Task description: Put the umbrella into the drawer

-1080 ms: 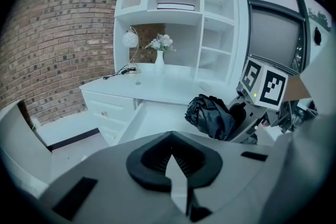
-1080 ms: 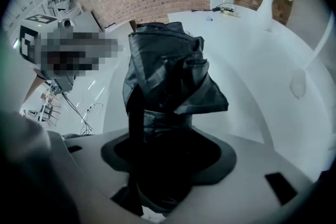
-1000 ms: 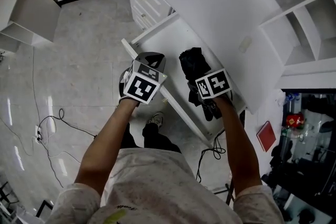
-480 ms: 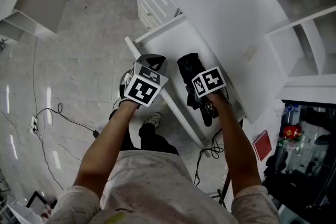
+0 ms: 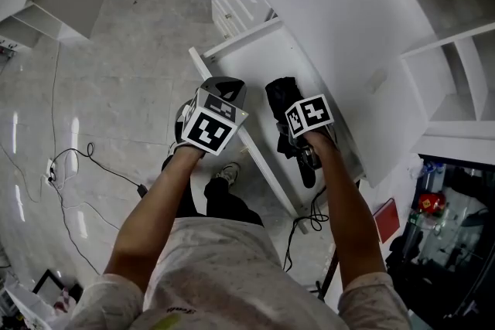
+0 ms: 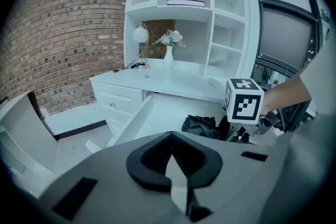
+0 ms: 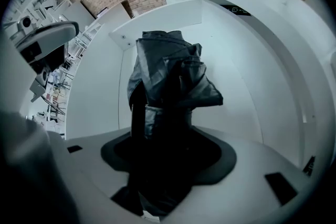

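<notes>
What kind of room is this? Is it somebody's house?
Probably a study or bedroom, maybe a staged one. There is a white desk with shelves above it, a vase of flowers and a lamp, against a brick wall.

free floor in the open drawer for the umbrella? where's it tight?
The drawer is bare from the umbrella to its far end wall, and in a strip along its front panel. It is tight where the right gripper is shut on the umbrella, with the left gripper just outside the front panel.
</notes>
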Demonstrator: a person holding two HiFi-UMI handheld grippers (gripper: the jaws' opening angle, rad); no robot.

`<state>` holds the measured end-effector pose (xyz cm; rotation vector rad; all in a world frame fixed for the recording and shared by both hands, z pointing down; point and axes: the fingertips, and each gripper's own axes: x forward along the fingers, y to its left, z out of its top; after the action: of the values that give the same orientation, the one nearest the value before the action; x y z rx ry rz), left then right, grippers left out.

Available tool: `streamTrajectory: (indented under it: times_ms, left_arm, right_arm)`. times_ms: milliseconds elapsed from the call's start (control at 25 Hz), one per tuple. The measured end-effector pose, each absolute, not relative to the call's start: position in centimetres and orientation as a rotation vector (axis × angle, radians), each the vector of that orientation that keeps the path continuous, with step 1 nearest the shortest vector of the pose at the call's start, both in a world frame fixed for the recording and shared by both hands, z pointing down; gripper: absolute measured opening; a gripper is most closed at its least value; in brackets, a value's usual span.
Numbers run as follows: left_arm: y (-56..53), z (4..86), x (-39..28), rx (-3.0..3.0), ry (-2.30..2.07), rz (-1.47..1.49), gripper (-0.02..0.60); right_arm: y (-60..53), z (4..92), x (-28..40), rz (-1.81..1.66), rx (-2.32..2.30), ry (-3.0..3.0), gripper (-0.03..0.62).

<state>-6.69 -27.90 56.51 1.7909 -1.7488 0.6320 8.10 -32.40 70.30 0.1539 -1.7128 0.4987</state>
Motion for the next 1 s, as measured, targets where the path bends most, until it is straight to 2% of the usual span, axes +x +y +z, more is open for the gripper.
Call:
streamTrajectory:
  times_ms: [1000]
  left_arm:
    - [-27.2,57.5,-6.3,1.767,-1.721,0.664,-0.003]
  right_arm:
    - [-32.0,72.2,7.6,0.54,0.083,-1.71,0.273]
